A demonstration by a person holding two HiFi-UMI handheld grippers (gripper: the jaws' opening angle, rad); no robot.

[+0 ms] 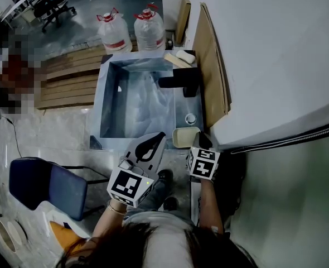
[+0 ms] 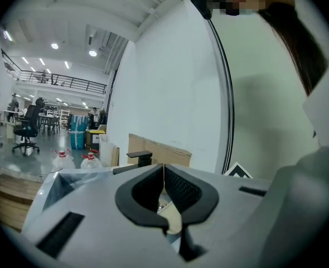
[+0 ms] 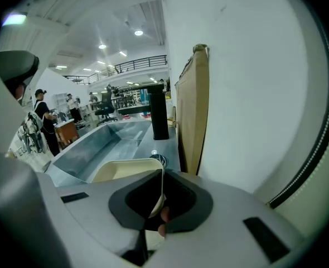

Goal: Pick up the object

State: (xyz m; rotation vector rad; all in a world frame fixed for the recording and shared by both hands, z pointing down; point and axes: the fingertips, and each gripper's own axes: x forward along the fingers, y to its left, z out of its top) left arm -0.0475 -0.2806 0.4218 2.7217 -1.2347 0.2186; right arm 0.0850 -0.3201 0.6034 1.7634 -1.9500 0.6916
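Head view: steel sink (image 1: 110, 88) with a black faucet (image 1: 181, 82) on its right deck, and a cream dish (image 1: 184, 137) sitting on the near right corner of that deck, just in front of a small round metal fitting (image 1: 190, 118). Right gripper (image 1: 201, 141) is at the dish's right edge. Right gripper view: claw (image 3: 160, 197) is pressed onto the thin upright wall of the dish (image 3: 128, 169), with the rim running straight into the seam between the pads, so it is pinching the dish. Faucet (image 3: 159, 113) stands farther along the deck, and cardboard (image 3: 193, 105) leans on the white wall at right. Cannot tell if the dish is lifted or still resting on the deck. Left gripper (image 1: 155, 143) hangs over the sink's near edge, just left of the dish and apart from it. Left gripper view: claw (image 2: 164, 175) is pressed together, tips meeting. Two water jugs (image 1: 114, 32) stand on the floor past the sink's far end, and a blue chair (image 1: 47, 183) is at lower left.
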